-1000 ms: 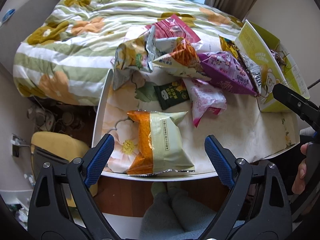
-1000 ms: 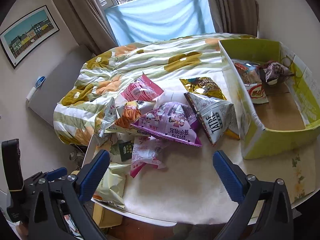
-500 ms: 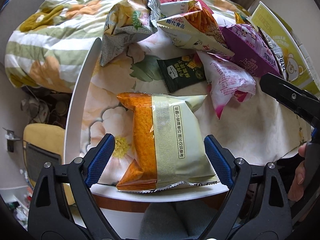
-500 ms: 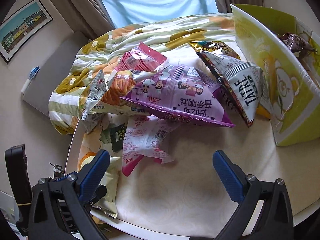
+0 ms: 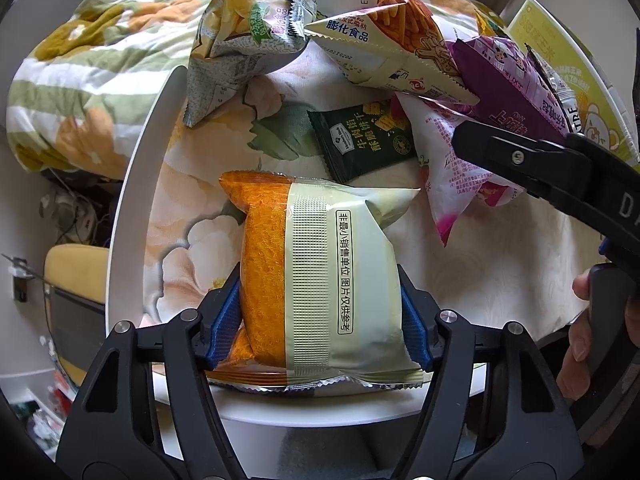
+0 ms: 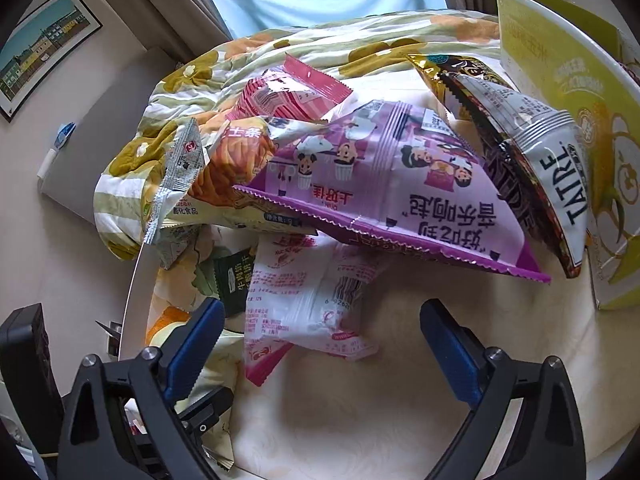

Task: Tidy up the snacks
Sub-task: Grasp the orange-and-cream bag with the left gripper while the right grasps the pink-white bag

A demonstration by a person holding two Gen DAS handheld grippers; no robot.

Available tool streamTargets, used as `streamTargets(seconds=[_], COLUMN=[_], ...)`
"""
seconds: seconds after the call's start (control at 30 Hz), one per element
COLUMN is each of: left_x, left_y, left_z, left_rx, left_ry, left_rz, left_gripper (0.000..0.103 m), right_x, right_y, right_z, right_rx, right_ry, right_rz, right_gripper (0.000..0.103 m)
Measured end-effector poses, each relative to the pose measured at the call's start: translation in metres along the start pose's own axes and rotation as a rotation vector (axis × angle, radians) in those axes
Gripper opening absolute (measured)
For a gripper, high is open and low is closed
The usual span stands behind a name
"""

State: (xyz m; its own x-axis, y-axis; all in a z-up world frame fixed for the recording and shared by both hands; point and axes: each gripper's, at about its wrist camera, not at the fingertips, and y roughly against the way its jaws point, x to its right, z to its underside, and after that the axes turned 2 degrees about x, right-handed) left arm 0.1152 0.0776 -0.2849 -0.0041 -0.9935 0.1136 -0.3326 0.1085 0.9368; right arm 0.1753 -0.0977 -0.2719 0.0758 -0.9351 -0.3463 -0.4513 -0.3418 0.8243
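While most snacks lie heaped on the table (image 5: 132, 184) beside the yellow box (image 6: 560, 92), the left gripper (image 5: 320, 312) pinches an orange-and-cream packet (image 5: 320, 280), puffy and sealed, at the table's near edge; the right gripper (image 6: 320, 344) hangs spread over a white-and-pink packet (image 6: 304, 304).

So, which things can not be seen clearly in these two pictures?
- Yellow box interior: right wrist view, its near wall hides the contents.
- Dark green packet: right wrist view, mostly covered by the white and pink packet.
- Orange and cream bag front label: left wrist view, only its back seam faces the camera, gripped by the left gripper.
- Right gripper: open, touching nothing.
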Motion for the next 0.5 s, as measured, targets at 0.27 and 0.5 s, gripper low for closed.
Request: streamTargets(seconds=[0.27,0.5], left_x=[-0.002,-0.009], left_y=[0.001,0.004], left_z=[-0.001,-0.001], left_rx=[-0.002,-0.002], left_ry=[0.012,0.040], left_rz=[-0.003,-0.012], left_gripper=[0.063,0.062], right_x=[-0.007,-0.006], right_y=[-0.023,-0.033], right_z=[-0.005,-0.006], right_rx=[-0.035,-0.067], right_ry=[0.020,0.047], right_rz=[0.006,0.006], right_gripper=[0.081,0.050])
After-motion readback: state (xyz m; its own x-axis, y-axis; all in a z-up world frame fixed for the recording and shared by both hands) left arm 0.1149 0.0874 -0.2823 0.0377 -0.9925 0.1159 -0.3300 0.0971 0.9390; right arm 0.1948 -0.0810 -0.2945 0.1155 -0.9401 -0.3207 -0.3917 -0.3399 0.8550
